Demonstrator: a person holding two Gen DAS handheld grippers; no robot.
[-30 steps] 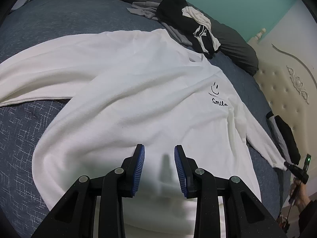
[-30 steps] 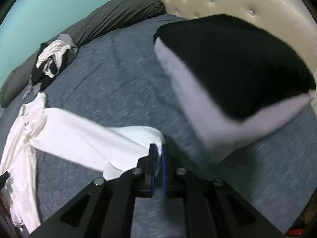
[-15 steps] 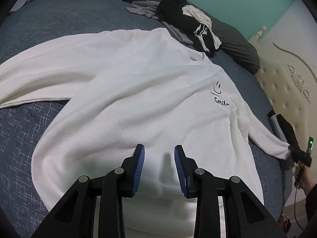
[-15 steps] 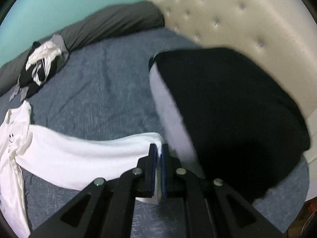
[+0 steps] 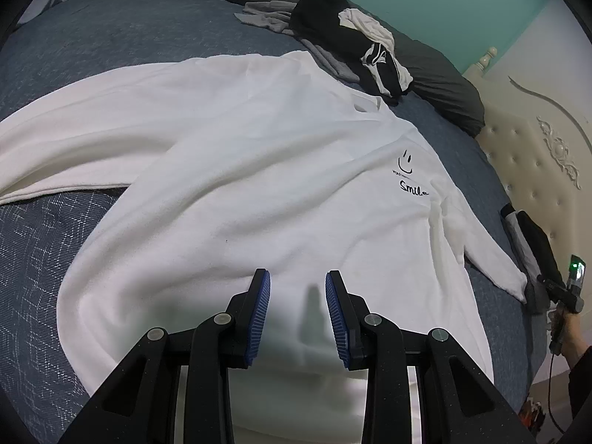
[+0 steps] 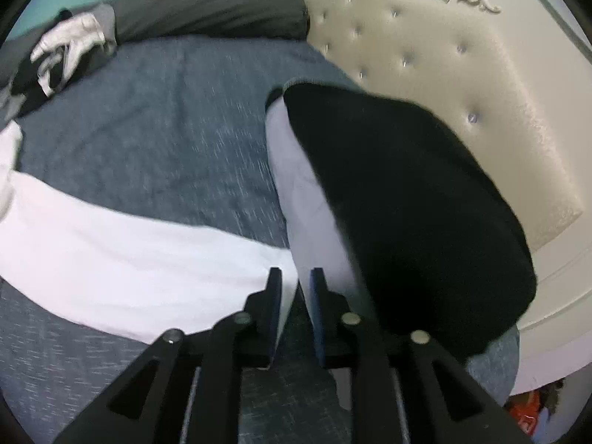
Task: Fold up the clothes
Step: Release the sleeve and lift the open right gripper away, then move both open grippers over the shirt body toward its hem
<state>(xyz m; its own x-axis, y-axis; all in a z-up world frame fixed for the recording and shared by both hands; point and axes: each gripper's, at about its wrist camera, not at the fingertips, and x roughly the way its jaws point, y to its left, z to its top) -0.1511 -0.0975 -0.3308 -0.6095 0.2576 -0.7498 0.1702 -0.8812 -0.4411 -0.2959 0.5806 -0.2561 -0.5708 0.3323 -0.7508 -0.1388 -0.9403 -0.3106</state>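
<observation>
On the bed: white sweatshirt (image 5: 259, 185) spread flat, front up, across the middle of the left wrist view.
Print: black smiley and the word "Smile" at centre right of that view, on the chest.
Sleeves: one stretched to the left edge of the frame; the other running down to the lower right, cuff ending just beside a folded black and grey stack (image 5: 532, 248).
Same sleeve, right wrist view: white band (image 6: 129, 255) crossing the lower left of the frame, its cuff end reaching the fingers at lower centre.
Left gripper (image 5: 298, 314): bottom centre of its own view, hovering over the sweatshirt's lower part, fingers parted by a moderate gap, nothing between them.
Right gripper (image 6: 294, 310): bottom centre of its own view, jaws opening, gap narrow, cuff edge lying between the blue pads; pressing on the cloth or not, cannot tell.
Black and grey stack (image 6: 388, 203): centre right of the right wrist view, black layer above a pale grey one, close to the fingers.
Bed cover (image 5: 37, 259): blue-grey weave, bare at lower left.
Clothes pile (image 5: 355, 51): black, white and grey, upper centre, touching the sweatshirt's collar area.
Dark pillow (image 5: 444, 85): upper right, behind the pile.
Headboard (image 6: 444, 55): cream, tufted, upper right of the right wrist view.
</observation>
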